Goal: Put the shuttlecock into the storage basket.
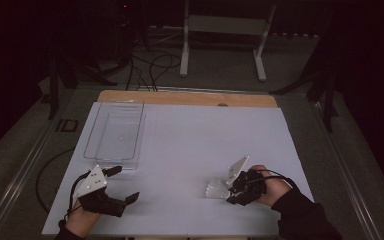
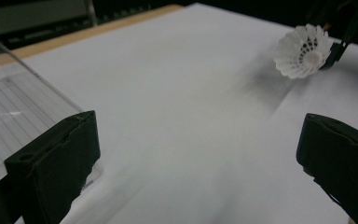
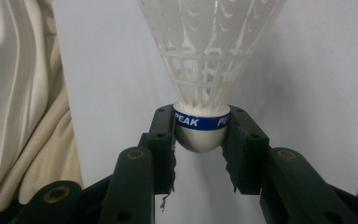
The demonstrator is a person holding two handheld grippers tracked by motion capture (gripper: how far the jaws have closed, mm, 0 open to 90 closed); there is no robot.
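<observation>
Right gripper (image 1: 228, 190) fingers clamp shuttlecock (image 3: 200, 126) by cork; left gripper (image 1: 125, 186) wide open, empty. Next: carry to far-left tray (image 1: 91, 150).

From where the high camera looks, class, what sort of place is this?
Probably a lab recording bench: a white sheet-covered table, loose black floor cables, and a white plastic shuttlecock clamped in the right hand-held gripper.

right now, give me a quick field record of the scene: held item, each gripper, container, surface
held item: white shuttlecock, clamped at its cork base, blue band reading PEAK
right gripper: shut on the shuttlecock, skirt pointing away from the jaws
left gripper: open, nothing between the jaws
container: clear plastic tray, at the table's far left, looks empty
surface: white sheet on a wooden table
</observation>
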